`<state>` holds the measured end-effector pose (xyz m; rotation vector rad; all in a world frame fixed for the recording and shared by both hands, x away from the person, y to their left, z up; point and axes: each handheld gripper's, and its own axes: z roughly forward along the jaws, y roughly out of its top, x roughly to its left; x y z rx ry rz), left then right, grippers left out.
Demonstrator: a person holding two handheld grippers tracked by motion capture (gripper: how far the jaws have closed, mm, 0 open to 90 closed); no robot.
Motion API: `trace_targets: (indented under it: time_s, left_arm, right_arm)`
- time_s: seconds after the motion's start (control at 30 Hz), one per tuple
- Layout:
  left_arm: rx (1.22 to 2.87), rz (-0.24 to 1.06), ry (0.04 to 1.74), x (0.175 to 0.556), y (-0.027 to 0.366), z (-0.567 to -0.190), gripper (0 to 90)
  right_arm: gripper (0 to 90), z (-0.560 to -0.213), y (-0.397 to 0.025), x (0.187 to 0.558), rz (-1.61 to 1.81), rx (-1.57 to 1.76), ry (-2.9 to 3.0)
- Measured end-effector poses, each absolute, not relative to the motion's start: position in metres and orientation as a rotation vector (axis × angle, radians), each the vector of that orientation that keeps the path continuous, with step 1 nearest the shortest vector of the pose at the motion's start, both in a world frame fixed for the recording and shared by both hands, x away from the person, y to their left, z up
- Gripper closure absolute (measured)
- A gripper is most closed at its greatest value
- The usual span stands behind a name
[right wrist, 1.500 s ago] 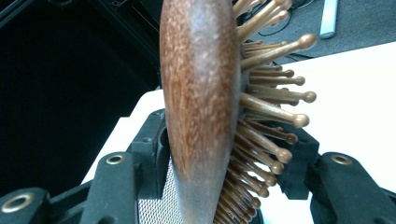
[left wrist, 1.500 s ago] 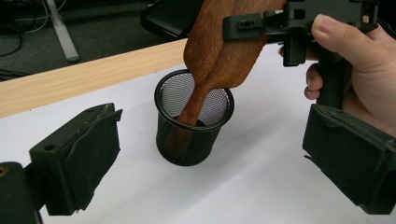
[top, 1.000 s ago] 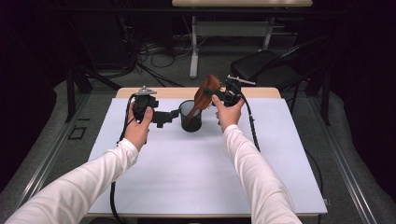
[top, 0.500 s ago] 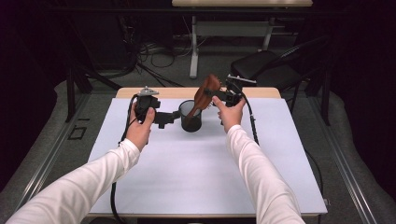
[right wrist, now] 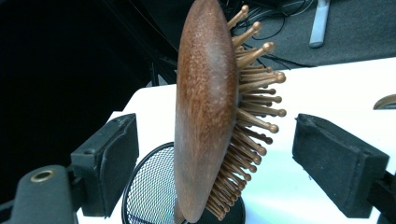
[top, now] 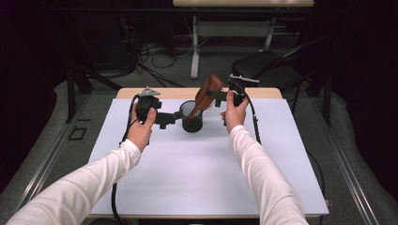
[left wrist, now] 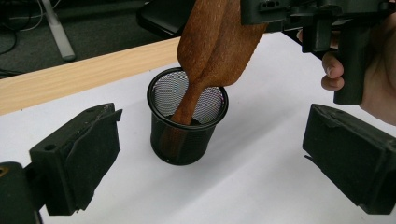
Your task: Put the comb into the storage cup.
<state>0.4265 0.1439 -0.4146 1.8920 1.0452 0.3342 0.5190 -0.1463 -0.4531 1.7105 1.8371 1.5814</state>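
White rectangular table top, light wooden strip along far edge. Far right on grey carpet floor: black chair. Far centre: pale desk on white metal legs. Far left: tangled black cables.

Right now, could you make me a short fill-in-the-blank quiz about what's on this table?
1. The wooden hairbrush stands with its handle inside a black mesh ____.
2. The cup sits on a table whose top is coloured ____.
3. The jaws of the left gripper are ____, one on each side of the cup.
4. The person's sleeves are coloured ____.

Missing words: cup; white; open; white
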Motion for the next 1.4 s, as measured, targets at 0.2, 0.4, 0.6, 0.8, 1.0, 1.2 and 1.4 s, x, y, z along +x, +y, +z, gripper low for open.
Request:
trace_targets:
  time_s: [0.2,0.4,0.6,0.8,1.0,1.2,1.4]
  left_arm:
    - [1.885,0.333,1.045,0.426,0.144,-0.413,3.9]
    - [1.888,0.331,1.041,0.426,0.143,-0.412,3.9]
    - [1.891,0.325,1.036,0.425,0.141,-0.413,3.9]
    - [1.889,0.326,1.035,0.425,0.141,-0.412,3.9]
    - [1.89,0.33,1.035,0.425,0.142,-0.411,3.9]
    - [1.892,0.331,1.034,0.424,0.142,-0.411,3.9]
    - [1.897,0.332,1.032,0.424,0.141,-0.411,3.9]
  right_arm:
    - [12.4,-0.452,-0.149,0.518,1.559,1.724,1.846]
    - [3.8,-0.452,-0.149,0.519,1.531,1.707,1.904]
    - [0.0,-0.453,-0.148,0.517,1.454,1.682,1.952]
    - [0.0,-0.451,-0.147,0.514,1.404,1.646,1.99]
    - [0.0,-0.448,-0.145,0.509,1.338,1.624,2.03]
    - [0.0,-0.446,-0.147,0.505,1.316,1.617,2.059]
    - [0.0,-0.443,-0.151,0.499,1.296,1.608,2.067]
